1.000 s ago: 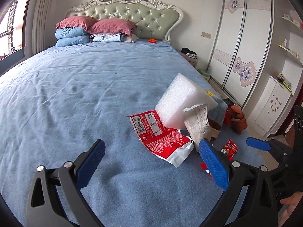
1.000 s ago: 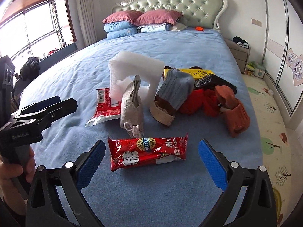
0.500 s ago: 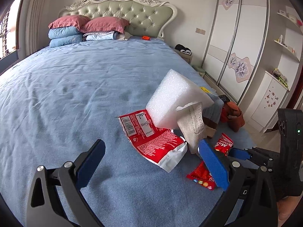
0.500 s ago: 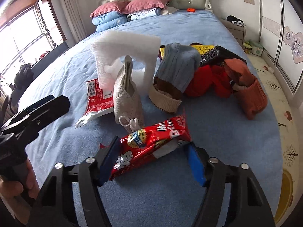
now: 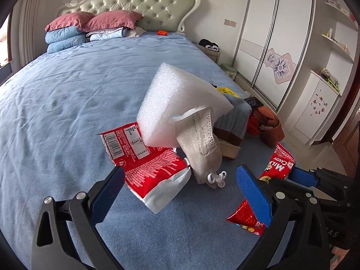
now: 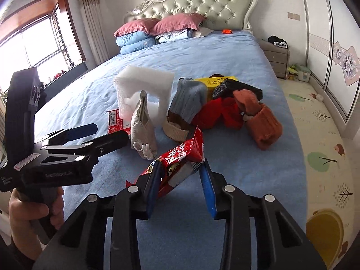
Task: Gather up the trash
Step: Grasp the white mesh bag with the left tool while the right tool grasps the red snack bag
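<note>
1. Since a second ago the right gripper (image 6: 180, 180) has closed its blue pads onto the red candy wrapper (image 6: 180, 157) and raised it off the bed (image 6: 225, 56); back then the wrapper lay flat between wide-open fingers.
2. Now the wrapper sticks up and out from between the nearly closed pads, tilted, its far end pointing toward the pile of clothes (image 6: 225, 110).
3. In the left wrist view the same wrapper (image 5: 277, 164) shows at the right, partly behind the left tool's right finger.
4. The left gripper (image 5: 180, 191) is wide open and holds nothing; it hovers low over the blanket, aimed at the headboard (image 5: 135, 4).
5. Just beyond its fingers lies a second red-and-white wrapper (image 5: 144, 159), flat on the bed.
6. A white foam block (image 5: 180, 103) leans over that wrapper's far end, with a pale shoe (image 5: 202, 148) against it.
7. A bare hand (image 6: 33, 211) grips the left tool's handle at the near left of the right wrist view, holding it roughly level.
8. Pillows (image 6: 157, 29) are stacked at the far end.
</note>
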The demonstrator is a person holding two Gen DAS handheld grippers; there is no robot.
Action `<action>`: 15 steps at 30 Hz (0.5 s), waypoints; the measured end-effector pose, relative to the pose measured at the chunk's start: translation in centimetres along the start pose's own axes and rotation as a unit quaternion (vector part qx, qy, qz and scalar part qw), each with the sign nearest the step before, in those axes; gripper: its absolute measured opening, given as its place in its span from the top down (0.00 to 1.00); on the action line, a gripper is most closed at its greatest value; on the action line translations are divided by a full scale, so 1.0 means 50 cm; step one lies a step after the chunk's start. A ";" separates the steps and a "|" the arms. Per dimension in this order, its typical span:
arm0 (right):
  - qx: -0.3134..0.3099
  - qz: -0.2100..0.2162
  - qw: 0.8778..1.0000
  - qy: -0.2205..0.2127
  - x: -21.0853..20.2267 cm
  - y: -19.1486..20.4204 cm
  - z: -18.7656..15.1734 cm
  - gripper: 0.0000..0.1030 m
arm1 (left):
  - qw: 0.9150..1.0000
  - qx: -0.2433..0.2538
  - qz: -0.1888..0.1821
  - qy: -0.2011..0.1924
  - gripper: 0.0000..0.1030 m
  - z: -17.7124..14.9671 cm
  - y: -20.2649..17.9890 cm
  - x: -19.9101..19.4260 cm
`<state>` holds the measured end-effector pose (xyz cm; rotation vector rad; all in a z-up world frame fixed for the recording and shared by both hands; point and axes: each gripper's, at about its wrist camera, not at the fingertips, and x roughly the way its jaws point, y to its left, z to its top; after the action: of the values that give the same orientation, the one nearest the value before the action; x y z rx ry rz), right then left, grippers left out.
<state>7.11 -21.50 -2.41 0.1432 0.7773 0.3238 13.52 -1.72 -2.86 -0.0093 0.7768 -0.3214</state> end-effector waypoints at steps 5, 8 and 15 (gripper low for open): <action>0.020 0.015 1.000 -0.004 -0.023 -0.045 -0.011 0.67 | 0.999 0.008 0.035 0.013 0.15 0.021 -0.034 0.042; 0.026 0.021 0.999 -0.007 -0.031 -0.063 -0.020 0.67 | 0.998 0.002 0.057 0.028 0.27 0.030 -0.035 0.071; 0.037 0.037 0.999 -0.010 -0.038 -0.087 -0.022 0.68 | 0.998 0.004 0.051 0.037 0.74 0.035 -0.045 0.080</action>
<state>6.10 -26.21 -2.99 0.2447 0.7663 0.3645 16.78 -5.24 -4.07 0.0504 0.8466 -0.2289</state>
